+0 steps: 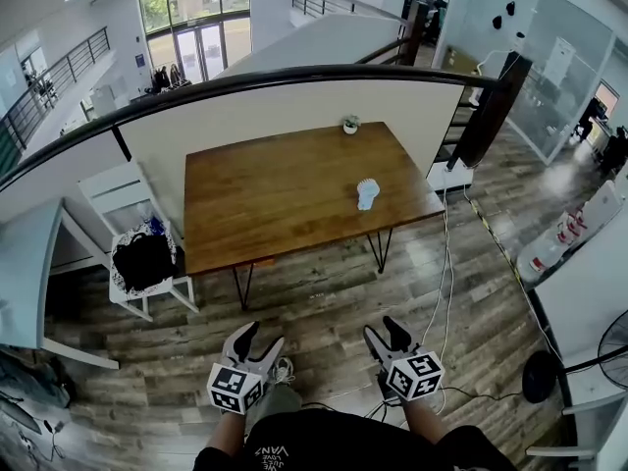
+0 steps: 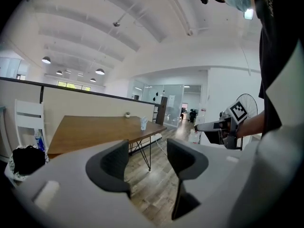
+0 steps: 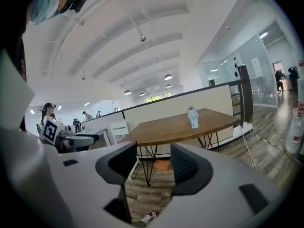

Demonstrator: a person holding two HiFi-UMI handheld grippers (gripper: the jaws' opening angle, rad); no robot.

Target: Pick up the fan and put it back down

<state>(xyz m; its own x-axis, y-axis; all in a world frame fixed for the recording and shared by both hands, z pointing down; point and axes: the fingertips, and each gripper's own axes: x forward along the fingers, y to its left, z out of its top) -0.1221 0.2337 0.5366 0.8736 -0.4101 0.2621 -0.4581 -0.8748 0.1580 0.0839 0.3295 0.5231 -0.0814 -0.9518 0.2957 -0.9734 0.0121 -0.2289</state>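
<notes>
- Wooden table [image 1: 285, 194], one: a smooth brown top with a rounded far side, on thin black wire legs.
- One fan [image 1: 368, 193]: small and white, with a round head on a short stand. It stands upright on the right half of the table, near the near-right corner.
- One potted plant [image 1: 350, 124]: a little pale pot at the far edge of the table, well apart from the fan.
- Two grippers, the left gripper [image 1: 258, 340] and the right gripper [image 1: 385, 332]. Each has a pale grey body, dark curved pads and a cube with black-and-white square markers.
- The left gripper's jaws stand wide apart, with only the floor showing between them. The right gripper's jaws are also apart and hold nothing.
- Both grippers hang over the plank floor on the near side of the table, well apart from the fan. The fan lies far ahead of them, closer to the right gripper's line.
- One white slatted chair [image 1: 108, 196] stands left of the table, with one black bag [image 1: 144, 260] on its seat.
</notes>
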